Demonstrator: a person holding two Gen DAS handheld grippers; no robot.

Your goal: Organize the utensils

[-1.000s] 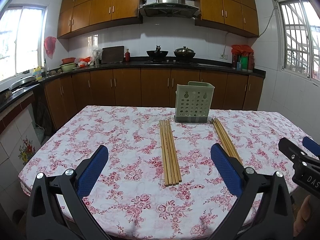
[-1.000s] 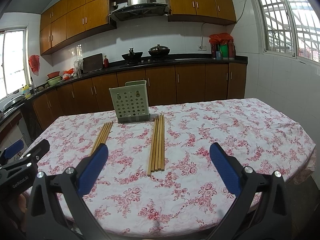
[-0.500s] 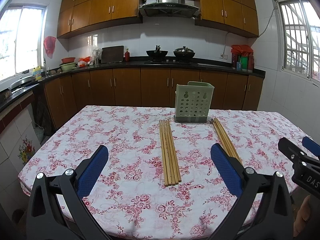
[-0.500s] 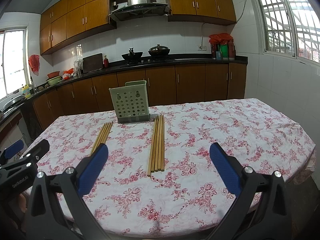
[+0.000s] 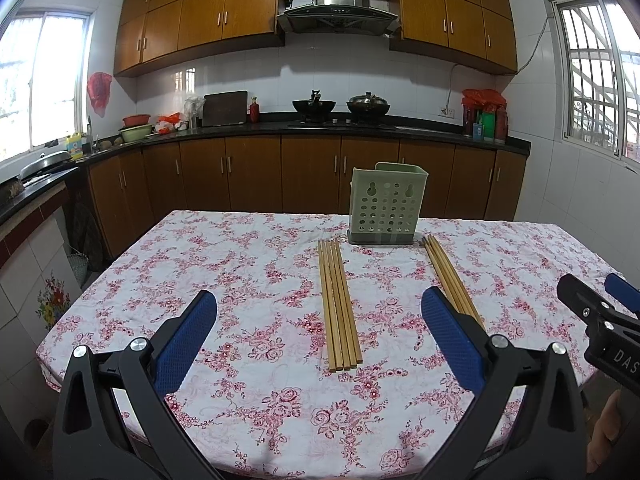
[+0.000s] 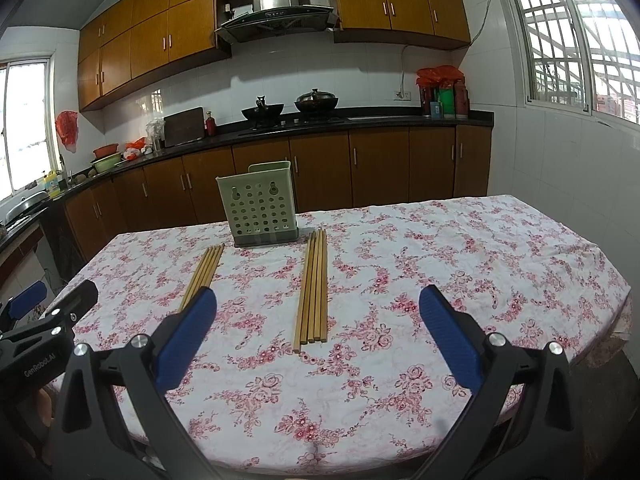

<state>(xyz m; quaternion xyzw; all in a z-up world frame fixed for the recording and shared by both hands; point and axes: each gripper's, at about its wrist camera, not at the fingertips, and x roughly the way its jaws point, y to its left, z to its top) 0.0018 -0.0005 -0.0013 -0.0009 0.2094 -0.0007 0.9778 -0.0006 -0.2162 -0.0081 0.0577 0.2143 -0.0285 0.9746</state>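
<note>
Two bundles of several wooden chopsticks lie on the floral tablecloth. The left bundle [image 5: 338, 304] [image 6: 204, 272] lies ahead of my open, empty left gripper [image 5: 320, 316]. The right bundle [image 5: 450, 280] [image 6: 314, 284] lies ahead of my open, empty right gripper [image 6: 318, 312]. A pale green perforated utensil holder [image 5: 386, 204] [image 6: 260, 204] stands upright at the far side of the table, between the far ends of the two bundles. Each gripper hovers near the table's front edge, short of the chopsticks. The right gripper's tip [image 5: 592, 312] shows in the left wrist view, the left gripper's tip [image 6: 52, 316] in the right wrist view.
The table with the pink floral cloth [image 5: 240, 264] [image 6: 460, 260] ends in rounded edges left and right. Behind it run brown kitchen cabinets and a dark counter [image 5: 360, 128] with two woks on the stove. Tiled walls and windows stand at both sides.
</note>
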